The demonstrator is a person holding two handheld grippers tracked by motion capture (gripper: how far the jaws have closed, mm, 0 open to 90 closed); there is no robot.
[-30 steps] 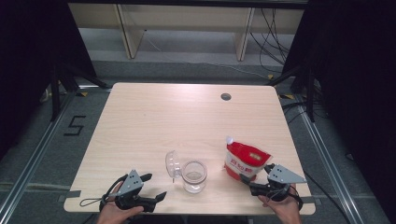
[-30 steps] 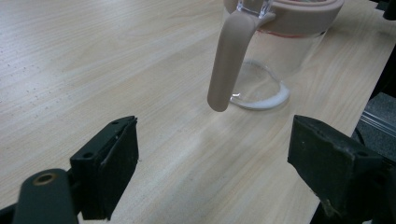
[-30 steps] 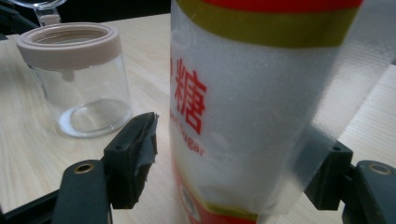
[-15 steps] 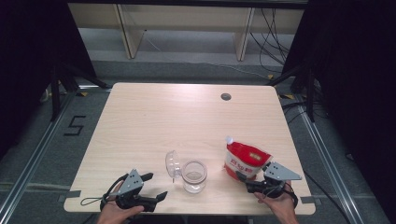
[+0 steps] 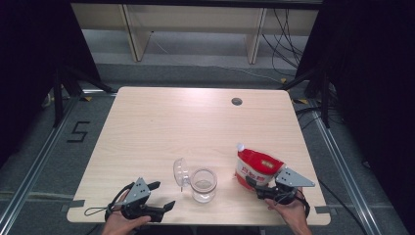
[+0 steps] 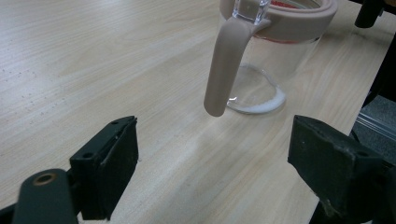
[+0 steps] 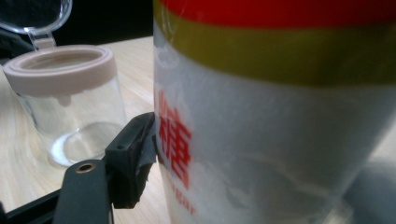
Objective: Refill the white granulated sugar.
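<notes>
My right gripper (image 5: 262, 188) has its jaws around the pouch (image 5: 255, 166), which stands near the table's front edge beside the open jar (image 5: 203, 183); whether they actually clamp it, I cannot tell. The left gripper (image 5: 159, 198) rests wide open, empty. I fear the soft pouch buckling or slipping when lifted.

Your left gripper (image 5: 157, 203) sits low at the near edge of the table (image 5: 195, 117), well to the left of the glass jar (image 5: 203, 184), with your left hand (image 5: 119, 224) wrapped around its rear. Its jaws stand wide apart and point toward the jar; in the left gripper view nothing lies between them. Your right gripper (image 5: 254, 182) is on the jar's other side, held by your right hand (image 5: 288, 211) coming up from the near edge. Its jaws reach toward the jar, and one black pad (image 7: 135, 154) presses the red-and-white pouch (image 5: 256, 167); the other jaw is hidden behind it.
</notes>
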